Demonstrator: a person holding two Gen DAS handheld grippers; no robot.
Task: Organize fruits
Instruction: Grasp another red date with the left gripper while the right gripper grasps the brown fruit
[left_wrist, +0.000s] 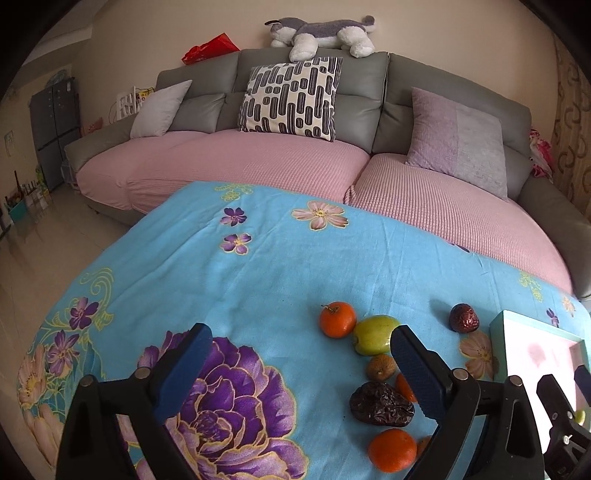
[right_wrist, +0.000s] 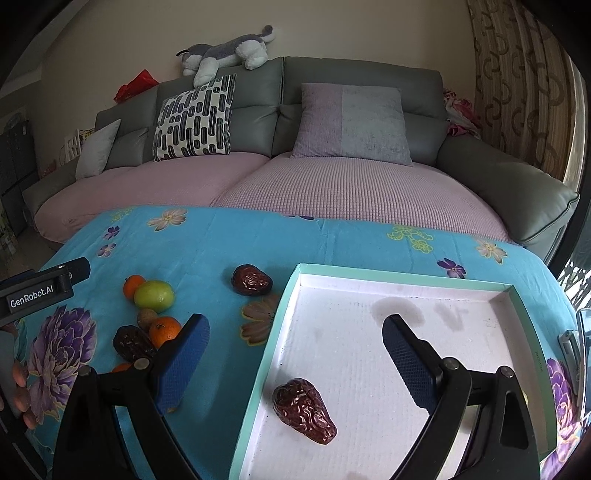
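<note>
Fingers on both your grippers gape empty: right gripper (right_wrist: 295, 345) over the tray (right_wrist: 406, 277) holding one date (right_wrist: 304, 410), left gripper (left_wrist: 301, 354) above the oranges (left_wrist: 338, 319)

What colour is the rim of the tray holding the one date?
Mint green, on the shallow white-floored rectangular tray; the wrinkled dark red date lies inside. Clearest in the right wrist view.

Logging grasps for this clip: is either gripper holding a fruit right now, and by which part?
Nothing is held. The left gripper and right gripper both have open, empty jaws; one date lies loose in the tray.
</note>
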